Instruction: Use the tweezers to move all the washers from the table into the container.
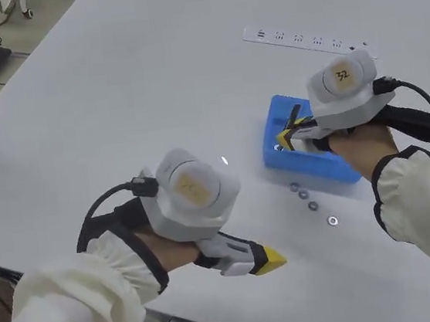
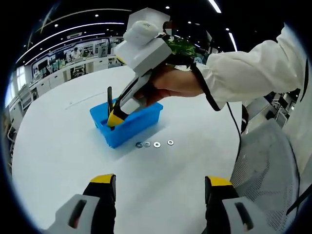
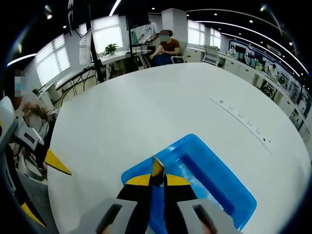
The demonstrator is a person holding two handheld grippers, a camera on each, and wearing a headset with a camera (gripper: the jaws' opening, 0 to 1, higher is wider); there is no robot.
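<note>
The black tweezers [image 2: 109,99] are clamped in the right gripper's [image 3: 158,179] jaws, which are held over the blue plastic container [image 1: 308,163]. "32" is printed on its round label [image 1: 343,75]. Four small metal washers [image 1: 312,206] are spread on the white tabletop [image 1: 153,98] just beside the container. The left gripper's [image 2: 160,182] jaws are held apart.

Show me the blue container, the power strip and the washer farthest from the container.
blue container [image 1: 309,166]: head view, near wall.
power strip [image 1: 302,41]: head view, top face.
farthest washer [image 1: 329,221]: head view, its ring.
</note>
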